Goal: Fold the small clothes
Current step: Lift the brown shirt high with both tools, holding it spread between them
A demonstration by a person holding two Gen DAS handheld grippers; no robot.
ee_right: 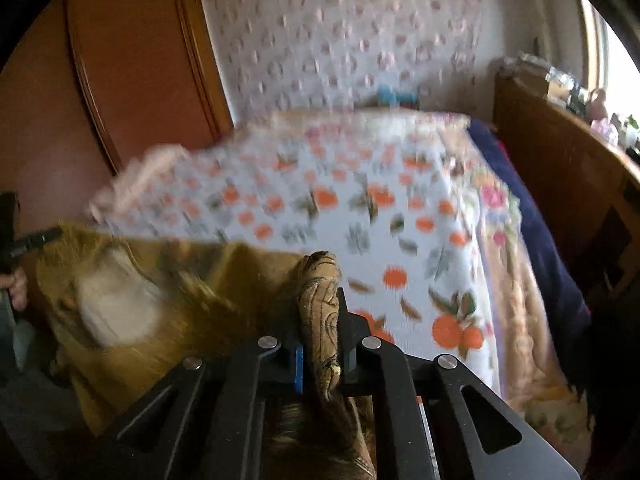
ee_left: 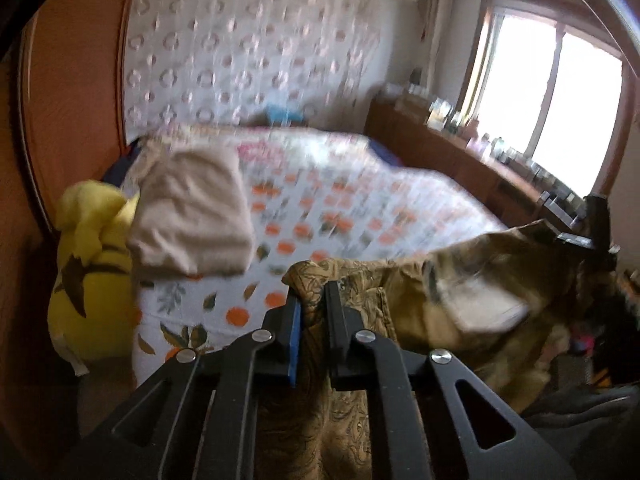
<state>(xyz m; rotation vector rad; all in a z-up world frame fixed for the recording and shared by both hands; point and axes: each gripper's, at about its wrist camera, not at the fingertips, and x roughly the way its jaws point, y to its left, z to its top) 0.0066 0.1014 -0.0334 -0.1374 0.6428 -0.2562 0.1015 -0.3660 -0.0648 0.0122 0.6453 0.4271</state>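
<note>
A small olive-brown paisley garment (ee_left: 440,292) hangs stretched in the air between both grippers, in front of the bed's near edge. My left gripper (ee_left: 314,300) is shut on one top corner of it. My right gripper (ee_right: 320,304) is shut on the other top corner (ee_right: 320,280); the cloth (ee_right: 160,280) runs leftward toward the other gripper (ee_right: 28,240). A pale inner patch (ee_right: 116,304) shows on the cloth. The right gripper shows at the far right of the left wrist view (ee_left: 588,236). A folded beige garment (ee_left: 192,220) lies on the bed's left side.
The bed carries a white sheet with orange fruit print (ee_left: 340,208). A yellow plush toy (ee_left: 92,280) stands at the bed's left corner. A wooden door (ee_right: 132,60) is at left; a wooden sideboard with small items (ee_left: 480,152) runs under the window at right.
</note>
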